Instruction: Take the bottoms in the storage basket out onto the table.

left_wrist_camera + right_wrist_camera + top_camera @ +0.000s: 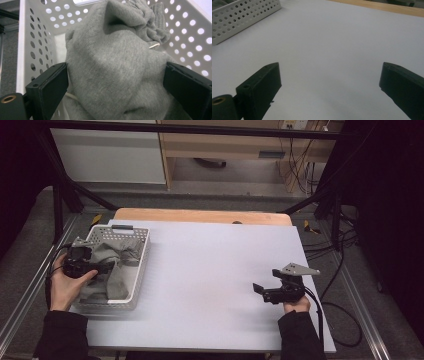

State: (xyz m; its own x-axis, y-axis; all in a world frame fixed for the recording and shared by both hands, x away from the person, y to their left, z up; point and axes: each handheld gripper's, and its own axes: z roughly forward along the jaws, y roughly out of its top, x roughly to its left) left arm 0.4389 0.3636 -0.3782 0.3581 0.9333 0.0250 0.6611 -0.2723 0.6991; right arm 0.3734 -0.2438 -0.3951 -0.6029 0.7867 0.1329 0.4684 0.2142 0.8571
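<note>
1. Dark sleeves enter the high view at the near edge, one at the left and one at the right, each ending in a hand that holds a hand-held gripper.
2. Left hand-held gripper (102, 267): positioned over the near-left part of the white perforated basket (141, 265), pointing right into it. In the left gripper view its jaws stand wide apart with the grey knitted garment (112, 70) bulging between them. The cloth touches or nearly touches both inner jaw faces, but the jaws are not pressed together on it; state is released.
3. Grey knitted garment (112, 265): lies crumpled inside the basket, filling most of its floor. One fold rises toward the far wall of the basket, as seen in the left gripper view.
4. Basket location: far-left area of the white table (210, 270), with its long side running near to far. A corner of the basket (242, 17) appears at the upper left of the right gripper view.
5. Right hand-held gripper (262, 291): held at the near-right part of the table, well apart from the basket, jaws pointing left. In the right gripper view its jaws are spread wide over bare table surface (329, 50), with nothing between them; state is released.
6. A wooden strip (200, 215) borders the far edge of the table.
</note>
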